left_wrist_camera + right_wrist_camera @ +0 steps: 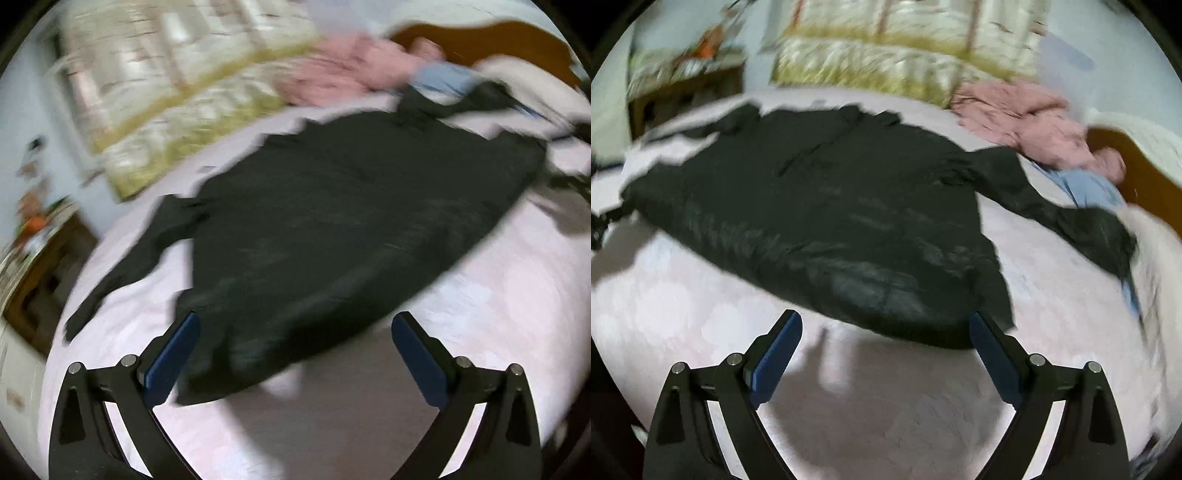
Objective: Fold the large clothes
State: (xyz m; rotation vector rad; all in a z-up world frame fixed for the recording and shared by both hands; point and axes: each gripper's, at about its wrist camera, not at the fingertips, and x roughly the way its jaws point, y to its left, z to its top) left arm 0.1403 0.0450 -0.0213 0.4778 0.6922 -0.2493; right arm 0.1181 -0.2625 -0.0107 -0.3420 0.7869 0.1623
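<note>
Spread flat across the bed (701, 314): a large garment (827, 221), one sleeve trailing right. Behind it, to the right, heaped clothes (1027, 118) by the headboard (1145, 177).

Left gripper (295, 332): black angular linkage arms, silver round pivot pins, flat dark-blue finger pads (171, 360). Right gripper (886, 330): identical black frame, blue pads.

Bedroom, blurred by motion

A pale pink bedsheet (701, 295) covers the bed; floral curtains (905, 48) hang behind, a wooden side table (683, 92) beside them, a wooden headboard (498, 40) opposite, against pale walls.
</note>
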